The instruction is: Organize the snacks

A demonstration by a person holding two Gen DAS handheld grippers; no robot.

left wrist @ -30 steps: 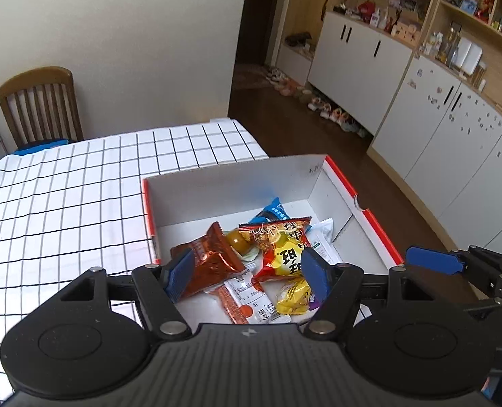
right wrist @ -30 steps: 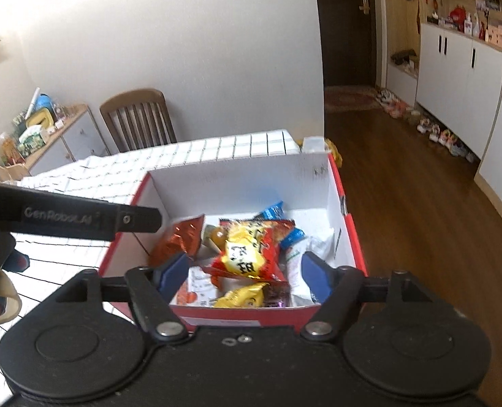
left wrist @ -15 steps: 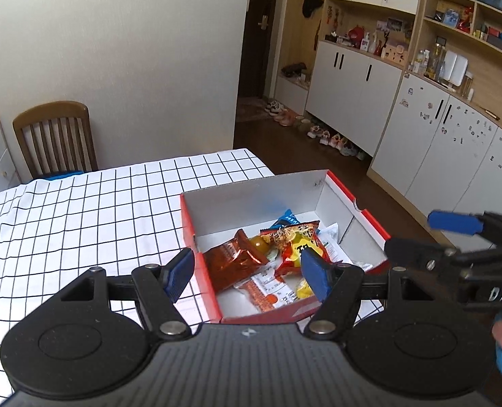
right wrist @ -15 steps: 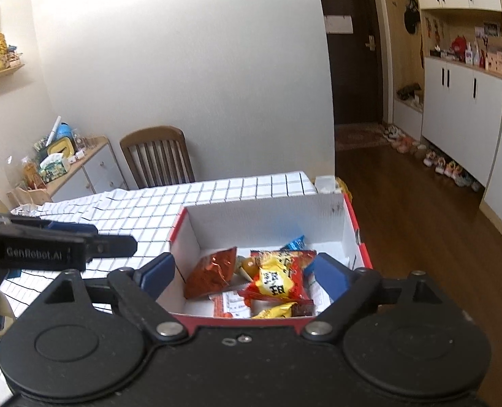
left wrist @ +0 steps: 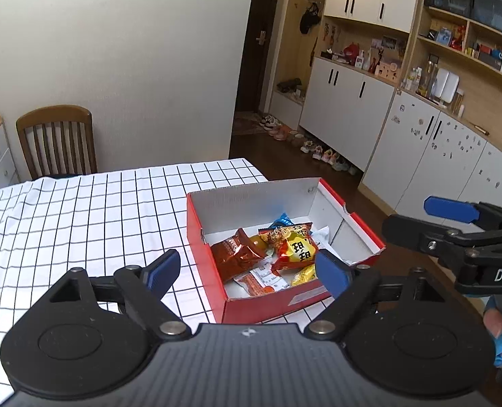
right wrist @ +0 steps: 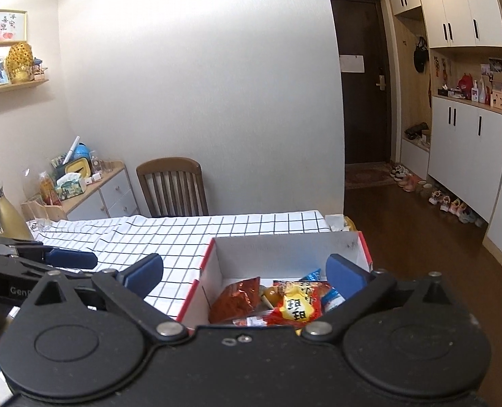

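Opening empty, both grippers' jaws hover near the box (left wrist: pixel 213 273), seemingly at table's corner.

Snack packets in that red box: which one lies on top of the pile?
The red-and-yellow packet with bold characters; it overlaps the packets around it, beside the brown foil one.

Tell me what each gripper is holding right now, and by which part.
Nothing is held. The left gripper and right gripper have bare jaws that are opening, above the red cardboard box of snack packets.
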